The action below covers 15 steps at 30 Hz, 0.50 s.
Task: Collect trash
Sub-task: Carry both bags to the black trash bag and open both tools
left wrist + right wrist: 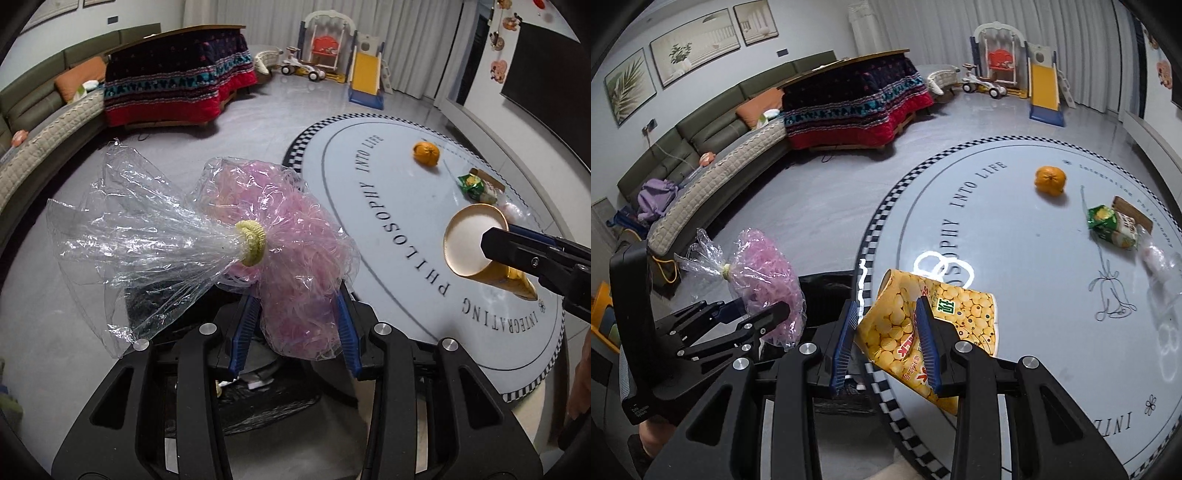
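Observation:
My left gripper (295, 314) is shut on a clear plastic bag (280, 240) stuffed with pink shreds and tied with a yellow band. The bag's loose top fans out to the left. My right gripper (886, 314) is shut on a yellow corn-print paper cup (960, 306), held tilted over the round table's (1034, 277) near edge. From the left wrist, the cup (469, 240) shows its white inside, with the right gripper (517, 254) on it. The right wrist view shows the left gripper (761, 308) with the bag (764, 266) at the left. An orange peel (1050, 180), a green snack packet (1112, 225) and clear wrap (1160, 258) lie on the table.
A black bin bag (266, 402) with scraps inside sits on the floor under both grippers, beside the table. A curved sofa (713, 166) and a low table under a red patterned blanket (857, 110) stand to the left. A toy slide (1045, 88) stands at the back.

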{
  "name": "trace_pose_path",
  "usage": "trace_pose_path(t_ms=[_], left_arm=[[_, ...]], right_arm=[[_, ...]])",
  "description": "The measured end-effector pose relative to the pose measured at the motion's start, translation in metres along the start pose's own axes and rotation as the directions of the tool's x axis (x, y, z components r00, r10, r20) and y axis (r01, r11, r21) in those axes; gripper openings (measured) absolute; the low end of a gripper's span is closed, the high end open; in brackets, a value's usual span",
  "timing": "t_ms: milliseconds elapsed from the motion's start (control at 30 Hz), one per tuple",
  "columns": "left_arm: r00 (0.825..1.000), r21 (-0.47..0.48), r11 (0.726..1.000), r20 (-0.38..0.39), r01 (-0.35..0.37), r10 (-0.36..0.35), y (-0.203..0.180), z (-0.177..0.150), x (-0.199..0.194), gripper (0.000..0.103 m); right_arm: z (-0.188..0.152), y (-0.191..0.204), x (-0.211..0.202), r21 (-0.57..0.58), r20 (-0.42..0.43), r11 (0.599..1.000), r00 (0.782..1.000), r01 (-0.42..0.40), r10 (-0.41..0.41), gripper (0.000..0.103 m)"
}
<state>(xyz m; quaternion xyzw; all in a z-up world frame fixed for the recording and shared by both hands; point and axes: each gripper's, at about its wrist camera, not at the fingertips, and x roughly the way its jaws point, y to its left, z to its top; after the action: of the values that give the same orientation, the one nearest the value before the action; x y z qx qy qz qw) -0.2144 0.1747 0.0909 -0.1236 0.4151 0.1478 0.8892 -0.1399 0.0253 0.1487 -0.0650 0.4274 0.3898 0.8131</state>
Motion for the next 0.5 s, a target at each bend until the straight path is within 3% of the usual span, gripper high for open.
trace_pose_path(t_ms=[500], left_arm=[[0.988, -0.152, 0.976, -0.042, -0.153, 0.148, 0.104, -0.051, -0.014, 0.04]], right_arm=[[-0.009, 0.11, 0.047, -0.155, -0.092, 0.981, 0.991, -0.115, 0.101, 0.035]])
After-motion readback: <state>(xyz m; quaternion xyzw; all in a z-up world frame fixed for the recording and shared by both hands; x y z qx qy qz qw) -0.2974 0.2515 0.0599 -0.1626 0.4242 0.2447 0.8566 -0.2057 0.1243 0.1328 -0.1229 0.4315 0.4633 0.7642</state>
